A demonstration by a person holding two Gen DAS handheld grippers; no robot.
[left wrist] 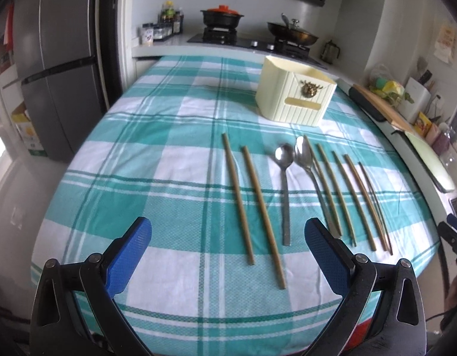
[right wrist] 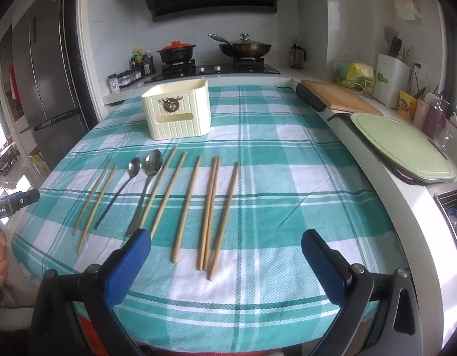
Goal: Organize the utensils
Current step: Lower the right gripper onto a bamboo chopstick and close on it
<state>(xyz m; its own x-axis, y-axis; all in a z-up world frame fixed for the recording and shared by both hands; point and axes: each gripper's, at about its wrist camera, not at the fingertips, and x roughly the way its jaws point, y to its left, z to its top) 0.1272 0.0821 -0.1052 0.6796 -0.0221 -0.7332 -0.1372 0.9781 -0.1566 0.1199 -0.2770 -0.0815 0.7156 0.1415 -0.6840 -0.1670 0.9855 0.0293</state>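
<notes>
Several wooden chopsticks and two metal spoons lie side by side on the green checked tablecloth. A cream utensil holder stands upright behind them. My left gripper is open and empty, near the front edge before the leftmost chopsticks. My right gripper is open and empty, above the near ends of the right-hand chopsticks.
A counter with a stove, pots and bottles runs behind the table. Cutting boards lie on the counter to the right. A grey fridge stands at the left. The table has bare cloth right of the chopsticks.
</notes>
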